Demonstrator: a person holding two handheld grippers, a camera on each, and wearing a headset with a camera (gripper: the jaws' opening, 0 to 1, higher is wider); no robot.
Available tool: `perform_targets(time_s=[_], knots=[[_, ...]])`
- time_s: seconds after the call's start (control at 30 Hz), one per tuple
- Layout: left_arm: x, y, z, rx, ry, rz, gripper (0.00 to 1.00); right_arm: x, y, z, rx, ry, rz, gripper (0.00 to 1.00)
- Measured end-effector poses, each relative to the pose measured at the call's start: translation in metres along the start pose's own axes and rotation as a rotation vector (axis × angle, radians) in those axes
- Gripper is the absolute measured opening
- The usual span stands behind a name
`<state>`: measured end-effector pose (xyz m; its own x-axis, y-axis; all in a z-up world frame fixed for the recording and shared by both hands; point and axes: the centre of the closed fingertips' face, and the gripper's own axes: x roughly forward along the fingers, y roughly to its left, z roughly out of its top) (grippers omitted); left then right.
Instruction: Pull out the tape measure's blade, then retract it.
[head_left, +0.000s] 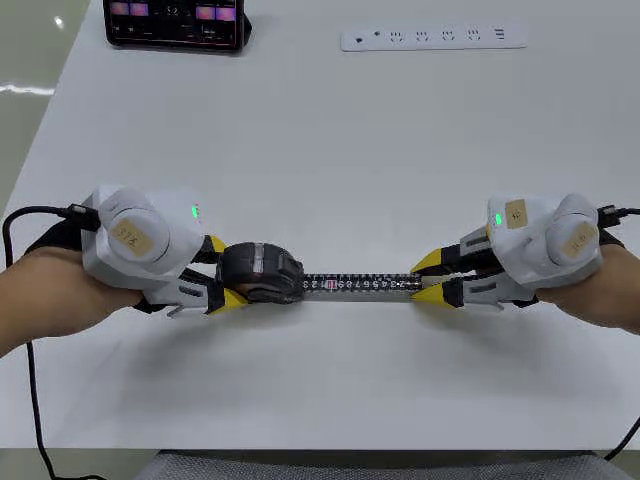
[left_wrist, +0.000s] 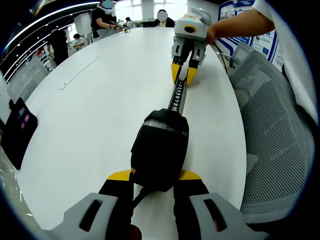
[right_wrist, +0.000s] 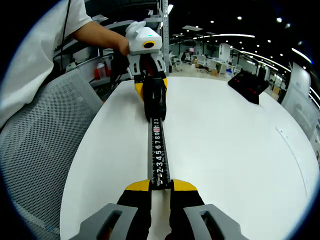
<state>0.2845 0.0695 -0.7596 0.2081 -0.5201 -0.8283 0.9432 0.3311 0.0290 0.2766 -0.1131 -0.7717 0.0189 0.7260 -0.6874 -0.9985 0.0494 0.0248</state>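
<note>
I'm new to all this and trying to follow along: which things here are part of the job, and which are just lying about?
In the job: tape measure case, gripped by the left gripper; blade, pulled out, its tip held by the right gripper.
Lying about: power strip, black screen device, mesh chair.

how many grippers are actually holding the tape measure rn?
2. The left gripper is clamped on the case, at the left. The right gripper pinches the end of the pulled-out blade, at the right. Both grips are in plain view.
</note>
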Motion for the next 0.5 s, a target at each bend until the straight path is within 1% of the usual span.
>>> perform_targets(time_s=[0.5], knots=[[0.000, -0.001, 0.001, 0.006, 0.004, -0.002, 0.25, -0.016, -0.001, -0.016, 0.003, 0.027, -0.017, 0.09]])
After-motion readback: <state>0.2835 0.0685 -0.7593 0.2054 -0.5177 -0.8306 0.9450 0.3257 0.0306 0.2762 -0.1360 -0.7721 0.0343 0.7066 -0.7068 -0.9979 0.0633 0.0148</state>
